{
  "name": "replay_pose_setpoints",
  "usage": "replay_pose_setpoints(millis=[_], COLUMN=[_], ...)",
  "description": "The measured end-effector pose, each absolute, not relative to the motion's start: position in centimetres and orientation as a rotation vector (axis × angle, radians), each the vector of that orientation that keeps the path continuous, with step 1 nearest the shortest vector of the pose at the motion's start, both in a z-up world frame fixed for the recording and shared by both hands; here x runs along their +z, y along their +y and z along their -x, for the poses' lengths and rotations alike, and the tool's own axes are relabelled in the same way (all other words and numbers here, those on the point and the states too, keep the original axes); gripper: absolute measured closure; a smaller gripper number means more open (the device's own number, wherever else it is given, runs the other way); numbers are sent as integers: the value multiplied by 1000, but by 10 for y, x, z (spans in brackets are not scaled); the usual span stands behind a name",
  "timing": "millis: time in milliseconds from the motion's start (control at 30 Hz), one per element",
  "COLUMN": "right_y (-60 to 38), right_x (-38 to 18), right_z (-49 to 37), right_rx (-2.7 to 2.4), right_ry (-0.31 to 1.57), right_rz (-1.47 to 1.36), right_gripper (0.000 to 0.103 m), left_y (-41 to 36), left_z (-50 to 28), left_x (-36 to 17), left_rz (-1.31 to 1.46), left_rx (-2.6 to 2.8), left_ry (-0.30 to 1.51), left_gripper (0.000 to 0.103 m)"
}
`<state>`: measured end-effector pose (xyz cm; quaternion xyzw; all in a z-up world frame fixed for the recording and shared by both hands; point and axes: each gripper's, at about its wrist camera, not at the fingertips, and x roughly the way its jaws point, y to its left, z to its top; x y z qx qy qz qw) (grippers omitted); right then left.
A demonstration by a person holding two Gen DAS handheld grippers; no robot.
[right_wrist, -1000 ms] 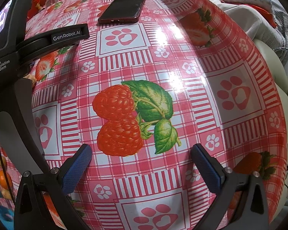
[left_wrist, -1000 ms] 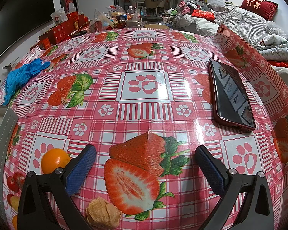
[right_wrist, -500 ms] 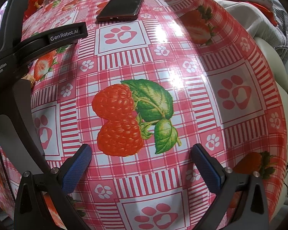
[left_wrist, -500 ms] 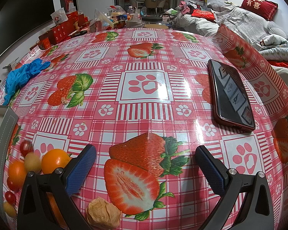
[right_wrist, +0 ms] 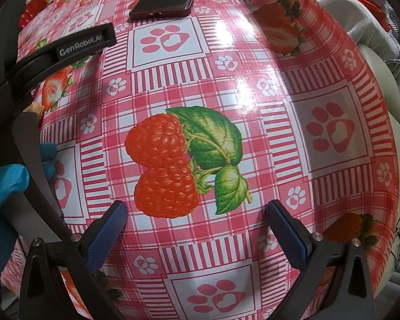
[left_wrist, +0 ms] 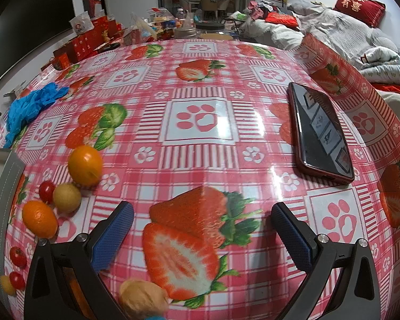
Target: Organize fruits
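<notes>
1. Currently, both grippers are empty. The left gripper (left_wrist: 202, 224) has its jaws spread wide over the table (left_wrist: 200, 157), above a printed strawberry. The right gripper (right_wrist: 196, 224) is likewise spread apart over a printed raspberry near the table's right edge.
2. The fruits lie loose near the left edge of the table: an orange (left_wrist: 85, 165), a second orange (left_wrist: 40, 218), a small yellow-brown round fruit (left_wrist: 66, 198) between them, and cherry tomatoes (left_wrist: 46, 191) just beside these and nearer the front-left corner. A tan, wrinkled object (left_wrist: 142, 300) sits at the front edge below the left gripper; its kind cannot be told.
3. A grey tray (left_wrist: 2, 186) stands along the left edge, just beside the fruits; it is probably the destination.
4. A smartphone (left_wrist: 320, 133) lies near the right edge, well apart from the fruits.
5. Recommended step: bring the left gripper to one fruit at a time, starting with the farther orange, which stands clear of its neighbours.
6. Centre the fruit between the pads and close gently; round fruit is likely to roll, and tomatoes bruise.
</notes>
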<state>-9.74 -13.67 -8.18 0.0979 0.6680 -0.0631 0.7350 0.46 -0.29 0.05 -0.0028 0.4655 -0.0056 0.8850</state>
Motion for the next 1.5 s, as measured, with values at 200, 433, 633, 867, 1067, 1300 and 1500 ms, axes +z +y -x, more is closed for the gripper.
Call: replay_pose_setpoints(millis=[200, 433, 633, 867, 1067, 1300, 1500], right_y=[-138, -140, -141, -118, -63, -2, 32], right_x=[-79, -84, -83, -70, -47, -45, -40], right_z=[92, 92, 83, 78, 77, 63, 58], right_rx=[-147, -152, -149, -93, 79, 181, 177], right_ry=[1455, 1452, 1472, 1521, 1489, 1482, 1462], right_rz=[-200, -189, -183, -246, -184, -146, -75], right_gripper=[0, 0, 0, 0, 0, 0, 27], left_y=[-9, 23, 96, 156, 162, 152, 156], left_z=[-21, -17, 41, 33, 3, -11, 10], left_x=[5, 27, 57, 55, 36, 28, 42], left_rz=[-73, -65, -35, -5, 32, 21, -45], left_rx=[-149, -167, -168, -59, -44, -33, -41], left_ry=[1186, 1323, 1297, 1363, 1393, 1406, 1392], left_gripper=[0, 0, 0, 0, 0, 0, 0])
